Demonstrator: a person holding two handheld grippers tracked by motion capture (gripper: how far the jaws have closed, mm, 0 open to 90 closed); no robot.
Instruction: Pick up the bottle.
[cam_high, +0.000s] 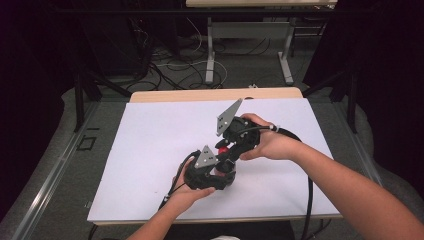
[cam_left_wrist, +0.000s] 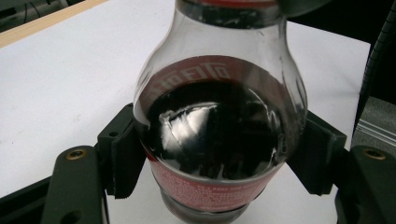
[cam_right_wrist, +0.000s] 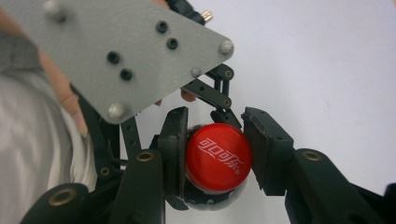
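Observation:
A small cola bottle (cam_left_wrist: 219, 126) with dark liquid and a red label sits between the pads (cam_left_wrist: 123, 151) of my left gripper (cam_left_wrist: 219, 156), which is shut on its round body. In the high view the left gripper (cam_high: 224, 169) holds the bottle just above the white table, near the middle. My right gripper (cam_high: 226, 150) comes down onto the bottle's top from the far right. In the right gripper view both of its pads (cam_right_wrist: 175, 149) press on the red cap (cam_right_wrist: 218, 156), so the right gripper (cam_right_wrist: 219, 151) is shut on the cap. The red cap (cam_high: 223, 146) peeks out between the two grippers.
A white sheet (cam_high: 150, 150) covers the table, with a wooden edge (cam_high: 200, 95) at the far side. The left gripper's grey plate (cam_right_wrist: 116, 51) hangs close above the cap. Black cables (cam_high: 307, 200) trail off the near edge. Desk legs and floor cables lie beyond the table.

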